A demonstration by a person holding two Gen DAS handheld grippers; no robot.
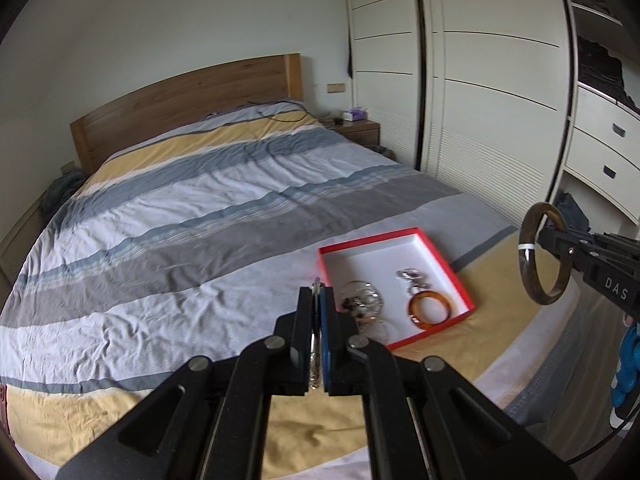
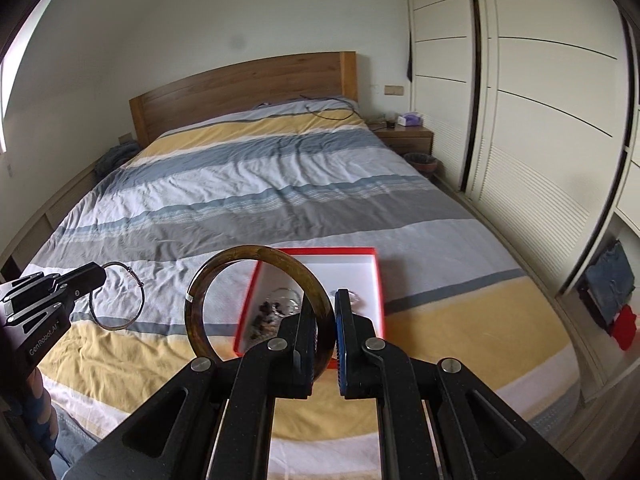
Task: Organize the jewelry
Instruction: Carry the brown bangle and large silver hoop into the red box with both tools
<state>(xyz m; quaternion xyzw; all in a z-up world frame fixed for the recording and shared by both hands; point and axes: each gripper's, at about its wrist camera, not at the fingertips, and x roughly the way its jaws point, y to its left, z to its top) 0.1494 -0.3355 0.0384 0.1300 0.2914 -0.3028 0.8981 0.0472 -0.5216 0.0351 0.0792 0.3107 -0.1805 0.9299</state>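
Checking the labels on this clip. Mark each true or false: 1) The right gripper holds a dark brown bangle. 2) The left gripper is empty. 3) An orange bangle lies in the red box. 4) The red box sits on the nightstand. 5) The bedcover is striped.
1) The right gripper holds a dark brown bangle: true.
2) The left gripper is empty: false. It is shut on a thin silver bangle.
3) An orange bangle lies in the red box: true.
4) The red box sits on the nightstand: false. It rests on the bed.
5) The bedcover is striped: true, in grey, blue, white and yellow.
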